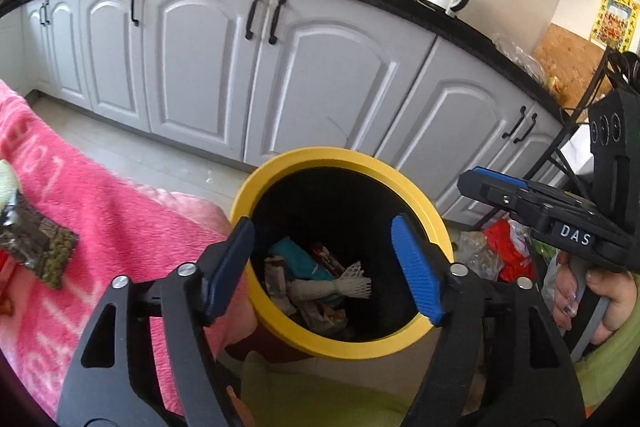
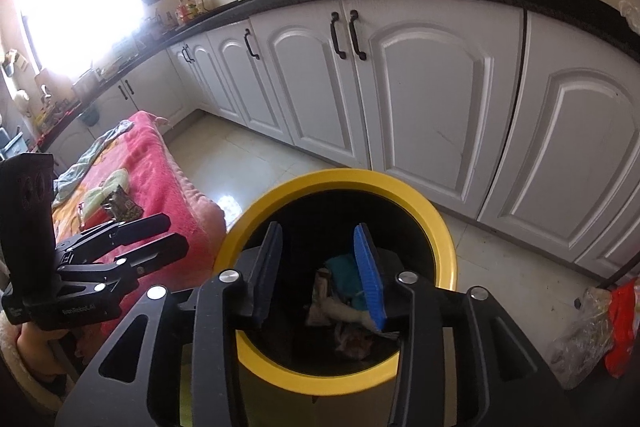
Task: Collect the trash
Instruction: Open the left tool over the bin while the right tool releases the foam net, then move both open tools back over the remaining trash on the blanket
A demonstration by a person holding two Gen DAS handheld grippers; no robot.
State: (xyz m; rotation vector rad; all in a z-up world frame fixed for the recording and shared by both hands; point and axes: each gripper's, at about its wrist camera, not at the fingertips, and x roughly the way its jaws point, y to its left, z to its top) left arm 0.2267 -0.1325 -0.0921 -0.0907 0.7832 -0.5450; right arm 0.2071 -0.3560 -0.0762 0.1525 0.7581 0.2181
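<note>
A black bin with a yellow rim (image 1: 320,157) (image 2: 352,179) stands on the floor below both grippers. Inside lie several wrappers, among them a teal packet (image 1: 296,259) (image 2: 344,275) and a white foam net (image 1: 332,287). My left gripper (image 1: 322,227) (image 2: 174,233) hangs over the bin's mouth, open, with nothing between its blue pads. My right gripper (image 2: 318,231) (image 1: 476,183) is also over the bin, open and empty. A dark snack packet (image 1: 44,243) (image 2: 120,205) lies on the pink blanket (image 1: 100,187) (image 2: 148,155) to the left.
White kitchen cabinets (image 2: 420,99) under a black counter run behind the bin. Plastic bags, one red, lie on the floor at the right (image 2: 592,327) (image 1: 504,247). Pale cloths (image 2: 108,187) rest on the blanket. A hand (image 1: 592,299) holds the right gripper's handle.
</note>
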